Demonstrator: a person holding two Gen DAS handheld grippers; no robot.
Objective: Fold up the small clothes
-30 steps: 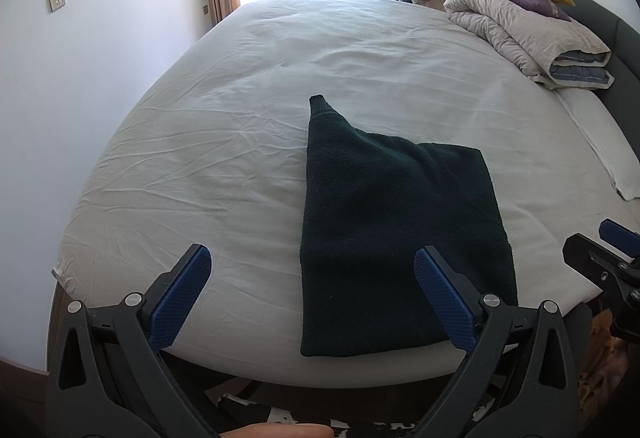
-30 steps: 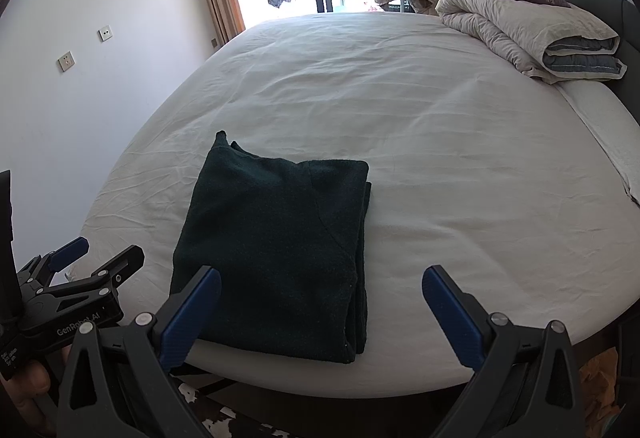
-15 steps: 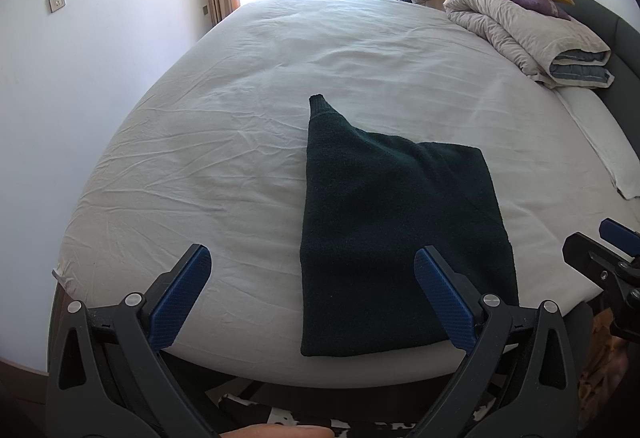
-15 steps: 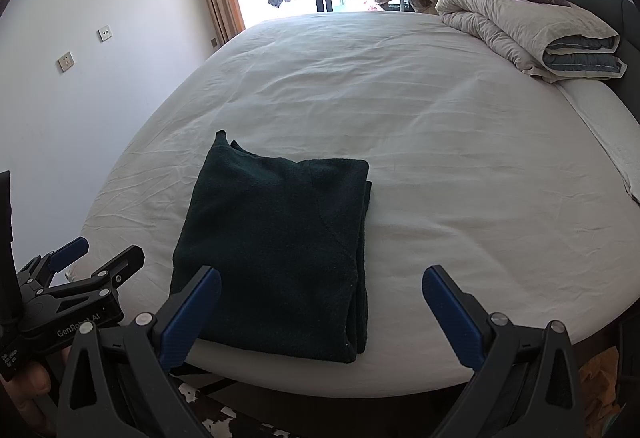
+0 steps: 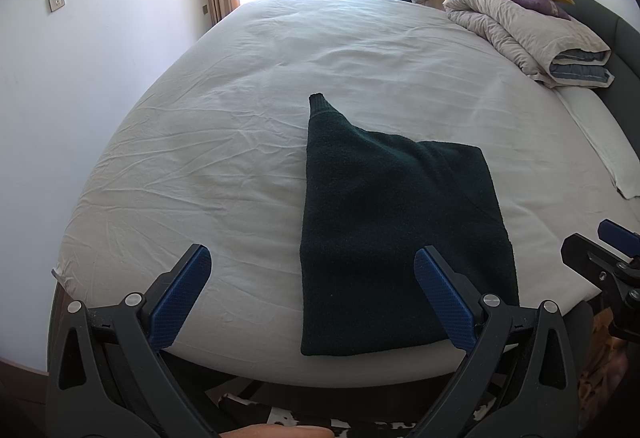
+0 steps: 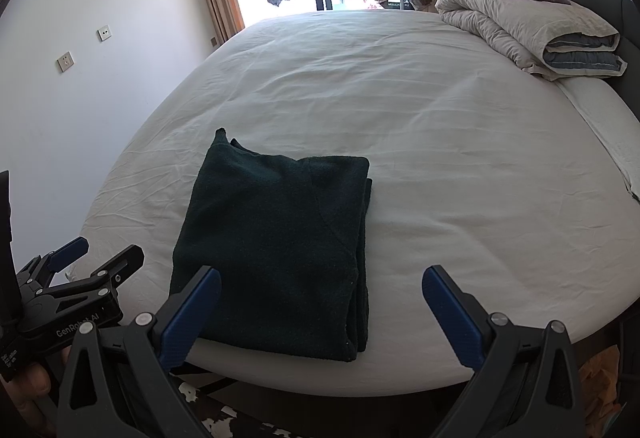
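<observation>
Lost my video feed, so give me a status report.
Left gripper and right gripper open, empty, short of bed edge. Dark green knit garment folded on white bed sheet, cuff poking out behind. Nothing in the way.

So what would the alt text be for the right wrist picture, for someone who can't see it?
A dark green garment, folded into a neat rectangle, lies near the front edge of a bed covered in a white sheet. The open right claw frames the foreground, holding nothing, with the left claw at the lower left. A rolled duvet and pillows sit at the far right.
</observation>
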